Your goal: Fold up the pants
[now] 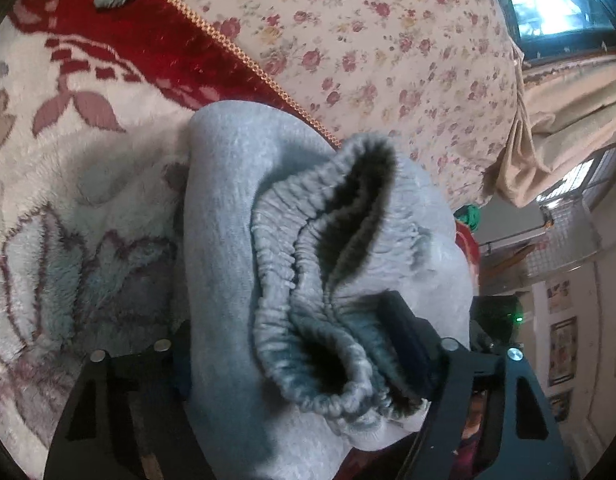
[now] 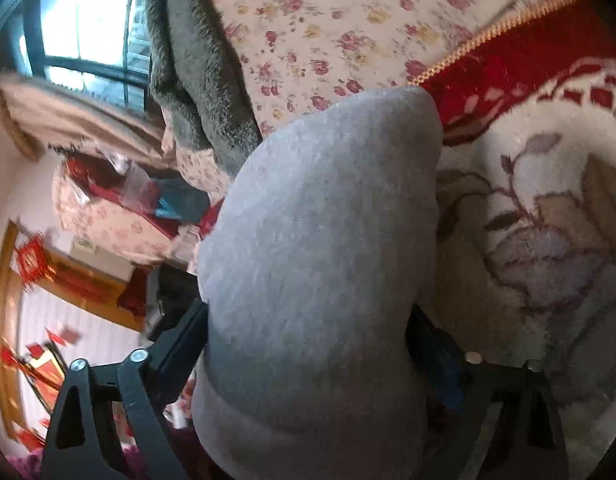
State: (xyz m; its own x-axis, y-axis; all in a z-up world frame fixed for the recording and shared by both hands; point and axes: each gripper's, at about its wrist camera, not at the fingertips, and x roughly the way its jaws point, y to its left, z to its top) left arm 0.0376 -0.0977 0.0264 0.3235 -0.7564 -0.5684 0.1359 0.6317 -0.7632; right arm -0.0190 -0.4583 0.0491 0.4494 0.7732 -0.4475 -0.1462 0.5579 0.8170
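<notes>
Left gripper point(image 1: 291, 344) closed on grey pants point(image 1: 235, 208) at the elastic waistband point(image 1: 308, 280), fabric bunched between both fingers. Right gripper point(image 2: 308, 344) also clamped around a thick fold of the same cloth. Pants lifted over the cream and red fleece blanket point(image 1: 67, 152), beside a floral bedsheet point(image 1: 368, 60).

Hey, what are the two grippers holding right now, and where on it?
Both hold the grey pants: the left gripper by the elastic waistband, the right gripper around a plain bunched part.
</notes>
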